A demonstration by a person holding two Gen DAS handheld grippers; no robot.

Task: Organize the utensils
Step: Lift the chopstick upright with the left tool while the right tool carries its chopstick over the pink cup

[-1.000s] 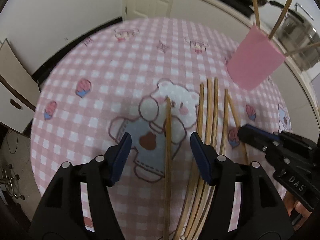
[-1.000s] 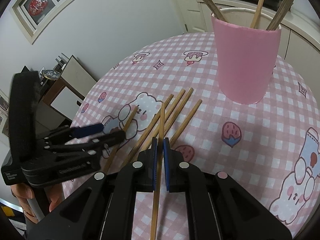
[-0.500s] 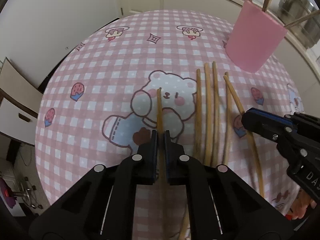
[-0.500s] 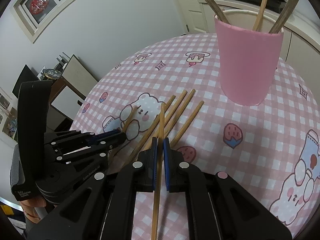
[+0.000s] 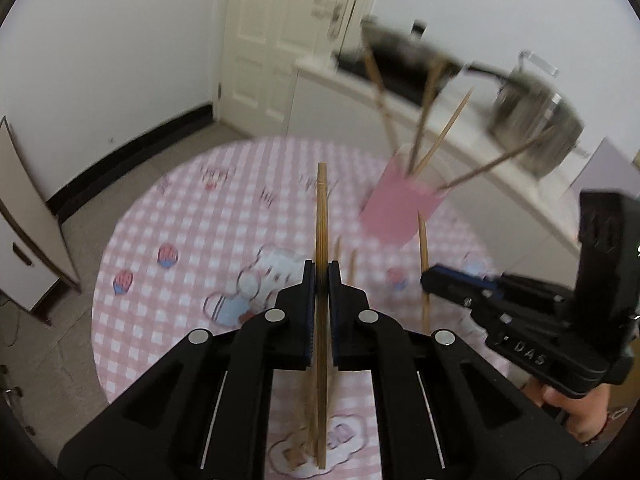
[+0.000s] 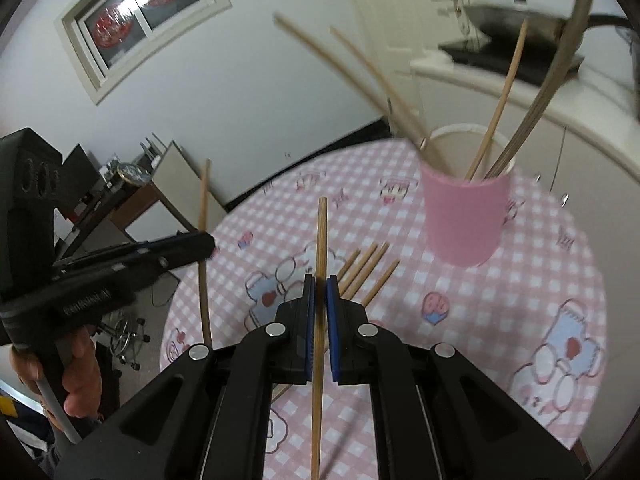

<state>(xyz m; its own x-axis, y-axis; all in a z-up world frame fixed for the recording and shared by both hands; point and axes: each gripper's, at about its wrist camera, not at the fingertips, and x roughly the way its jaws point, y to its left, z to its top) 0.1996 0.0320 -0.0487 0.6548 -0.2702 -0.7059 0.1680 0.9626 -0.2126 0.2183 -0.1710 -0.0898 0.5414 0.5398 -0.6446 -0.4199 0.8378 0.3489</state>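
My left gripper (image 5: 319,276) is shut on a wooden chopstick (image 5: 322,216) and holds it lifted above the table. My right gripper (image 6: 319,286) is shut on another chopstick (image 6: 321,240), also lifted. The pink cup (image 6: 466,216) stands at the far right of the table with several chopsticks in it; it also shows blurred in the left wrist view (image 5: 400,210). Several loose chopsticks (image 6: 366,270) lie on the pink checked tablecloth (image 6: 500,312) between the grippers and the cup. Each gripper shows in the other's view, the right one (image 5: 430,280) and the left one (image 6: 206,246), each with its stick.
A white counter (image 5: 460,120) with a dark pan (image 5: 404,52) and a steel pot (image 5: 536,128) runs behind the table. A white door (image 5: 292,40) stands at the back. A low cabinet (image 5: 24,232) is at the left, off the table edge.
My left gripper closed on a chopstick and lifted it off the table. My right gripper rose with its chopstick. Both now sit higher, facing the cup.
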